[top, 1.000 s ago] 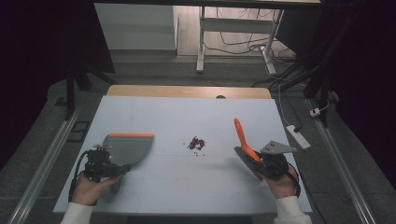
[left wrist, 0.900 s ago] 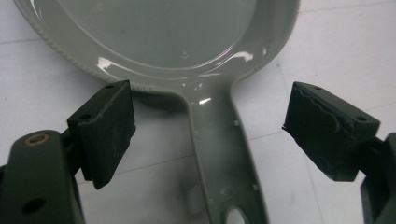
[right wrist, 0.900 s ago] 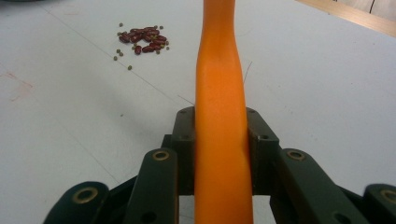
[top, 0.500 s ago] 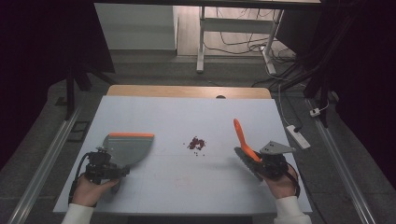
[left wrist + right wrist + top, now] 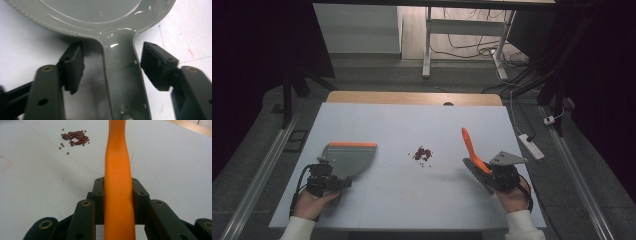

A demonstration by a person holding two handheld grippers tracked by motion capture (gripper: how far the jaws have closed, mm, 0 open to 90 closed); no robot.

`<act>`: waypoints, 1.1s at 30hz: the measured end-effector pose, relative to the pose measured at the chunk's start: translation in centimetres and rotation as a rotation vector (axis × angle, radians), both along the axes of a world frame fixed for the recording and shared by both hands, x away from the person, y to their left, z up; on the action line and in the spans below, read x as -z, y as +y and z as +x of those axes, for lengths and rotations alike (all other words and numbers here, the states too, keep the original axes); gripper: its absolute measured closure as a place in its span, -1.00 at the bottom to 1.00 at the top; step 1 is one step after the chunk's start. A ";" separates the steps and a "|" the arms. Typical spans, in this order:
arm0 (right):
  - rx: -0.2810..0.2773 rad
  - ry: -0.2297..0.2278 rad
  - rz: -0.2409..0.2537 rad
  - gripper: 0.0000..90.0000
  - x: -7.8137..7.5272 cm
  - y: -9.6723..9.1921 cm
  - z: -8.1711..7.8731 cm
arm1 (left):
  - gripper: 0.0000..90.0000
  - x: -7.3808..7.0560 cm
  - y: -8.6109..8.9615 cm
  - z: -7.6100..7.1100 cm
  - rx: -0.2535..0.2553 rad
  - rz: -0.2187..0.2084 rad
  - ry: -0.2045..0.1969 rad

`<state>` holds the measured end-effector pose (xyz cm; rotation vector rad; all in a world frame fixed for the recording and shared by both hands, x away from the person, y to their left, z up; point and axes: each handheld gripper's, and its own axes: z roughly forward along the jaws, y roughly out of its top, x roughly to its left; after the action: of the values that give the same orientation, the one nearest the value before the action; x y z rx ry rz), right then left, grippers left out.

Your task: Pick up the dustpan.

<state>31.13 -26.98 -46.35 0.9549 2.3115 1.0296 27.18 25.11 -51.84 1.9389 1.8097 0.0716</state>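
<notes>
Grey dustpan handle [image 5: 125, 82] between closing pads [image 5: 73, 67] (seemingly not touching)

From above your side you are looking forward and down over the whole table [image 5: 362, 210], with floor beyond. Your left gripper camera is sitting very close, facing along its jaws at the dustpan handle [image 5: 122, 82]. Your right one is looking low across the tabletop past the orange handle [image 5: 117, 185] toward the beans [image 5: 75, 138], which the high view is also showing [image 5: 422, 153].

Left gripper [image 5: 112, 72] closing around dustpan handle [image 5: 122, 82]
</notes>
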 end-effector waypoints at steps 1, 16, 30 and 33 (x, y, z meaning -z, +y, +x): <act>0.000 0.002 0.002 0.55 0.0 0.0 0.0 | -0.05 0.0 0.0 0.0 -0.009 -0.006 -0.005; 0.008 0.010 0.008 0.55 0.1 -0.1 0.0 | 0.34 0.3 0.4 0.1 -0.018 -0.069 -0.009; 0.004 0.008 0.004 0.55 0.1 -0.1 0.1 | 0.37 0.0 1.1 -0.2 -0.033 -0.088 -0.070; 0.005 0.005 0.008 0.55 0.1 -0.1 0.0 | 0.37 -0.1 1.2 -0.3 -0.029 -0.086 -0.087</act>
<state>31.14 -27.10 -46.43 0.9667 2.3093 1.0371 26.92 26.31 -51.71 1.8219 1.7562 0.0848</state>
